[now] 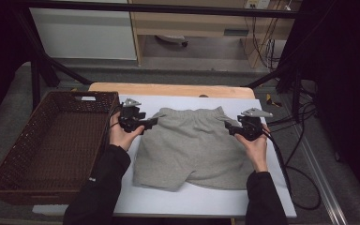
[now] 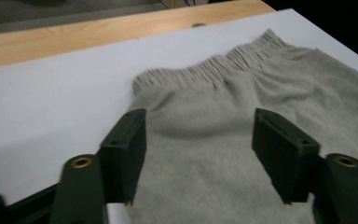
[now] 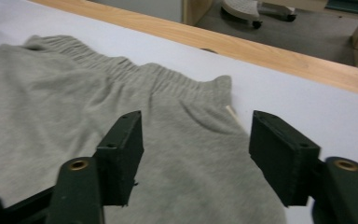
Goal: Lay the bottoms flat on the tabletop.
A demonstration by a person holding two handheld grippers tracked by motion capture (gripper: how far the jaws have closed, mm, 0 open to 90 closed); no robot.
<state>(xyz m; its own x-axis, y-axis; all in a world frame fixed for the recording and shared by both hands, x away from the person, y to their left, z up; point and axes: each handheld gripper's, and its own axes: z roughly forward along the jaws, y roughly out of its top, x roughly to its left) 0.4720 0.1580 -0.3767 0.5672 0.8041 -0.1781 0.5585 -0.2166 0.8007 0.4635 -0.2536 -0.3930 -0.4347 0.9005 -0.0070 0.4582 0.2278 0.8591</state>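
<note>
Grey shorts (image 1: 194, 147) lay flat at the centre of the white bench (image 1: 192, 199), waistband toward 12 o'clock, legs toward 6. Left tongs (image 1: 153, 122) hovered at the 9 o'clock edge of the shorts near the waistband corner, released, jaws spread with nothing pinched; in the left gripper view the tongs (image 2: 200, 149) stood wide over the grey fabric (image 2: 242, 121), pads clear of it. Right tongs (image 1: 228, 126) sat at the 3 o'clock edge, also released; in the right gripper view the tongs (image 3: 196, 149) gaped above the shorts (image 3: 74, 121), and a pale drawstring end (image 3: 233, 114) showed by the waistband corner. Brown wicker basket (image 1: 9, 154) stood at 9 o'clock, just beside the bench's white sheet. Dark sleeves came in from 6 o'clock.
</note>
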